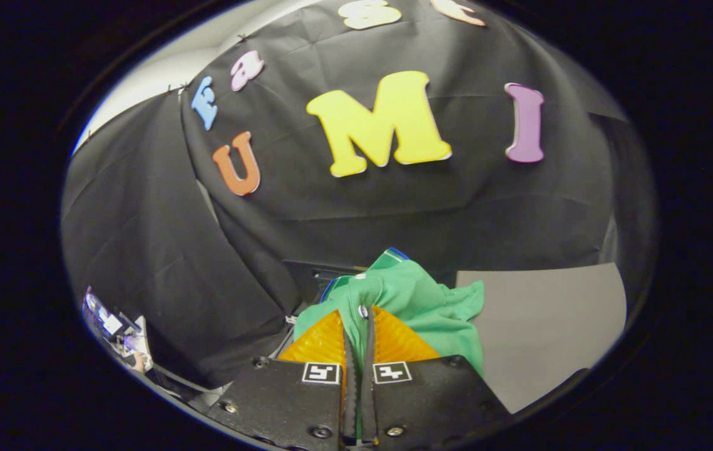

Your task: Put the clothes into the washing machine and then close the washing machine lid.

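Observation:
A green garment (412,300) with a blue and white trim hangs bunched around the tips of my gripper (359,326). Both fingers (318,341) are pressed together with a fold of the green cloth pinched between them. The cloth drapes down to the right of the fingers, over the grey surface (550,319). A dark boxy edge (315,272) shows just beyond the garment, at the foot of the black cloth wall; I cannot tell whether it belongs to the washing machine.
A flat grey surface spreads to the right of the fingers. Black cloth walls (174,250) stand close ahead and to the left. Some small equipment (115,329) lies far down to the left.

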Action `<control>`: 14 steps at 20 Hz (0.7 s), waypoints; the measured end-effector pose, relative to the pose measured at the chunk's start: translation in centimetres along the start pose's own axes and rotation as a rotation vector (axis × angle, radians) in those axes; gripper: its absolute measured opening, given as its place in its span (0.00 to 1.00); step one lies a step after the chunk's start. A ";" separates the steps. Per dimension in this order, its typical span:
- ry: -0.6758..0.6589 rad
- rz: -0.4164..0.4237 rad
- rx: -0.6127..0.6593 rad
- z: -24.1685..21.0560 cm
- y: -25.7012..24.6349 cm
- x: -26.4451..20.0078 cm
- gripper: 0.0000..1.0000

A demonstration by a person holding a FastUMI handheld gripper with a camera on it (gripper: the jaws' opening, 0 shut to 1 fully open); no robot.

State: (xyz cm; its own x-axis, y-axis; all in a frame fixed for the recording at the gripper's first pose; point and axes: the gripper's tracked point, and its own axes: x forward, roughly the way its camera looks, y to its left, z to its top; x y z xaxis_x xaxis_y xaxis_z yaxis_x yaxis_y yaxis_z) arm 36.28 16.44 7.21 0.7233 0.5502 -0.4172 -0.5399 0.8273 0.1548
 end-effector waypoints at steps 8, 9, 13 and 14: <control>0.084 0.101 -0.053 -2.8 6.6 8.6 0.07; 0.094 0.101 -0.062 -3.3 7.2 9.7 0.07; 0.126 0.107 -0.074 -4.8 8.6 12.8 0.07; 0.131 0.108 -0.072 -5.2 8.9 13.6 0.07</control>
State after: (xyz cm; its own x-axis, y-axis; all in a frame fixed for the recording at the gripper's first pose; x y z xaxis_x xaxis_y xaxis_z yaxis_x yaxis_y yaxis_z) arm 39.05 30.66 -1.74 0.5998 0.6115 -0.5160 -0.6442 0.7516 0.1419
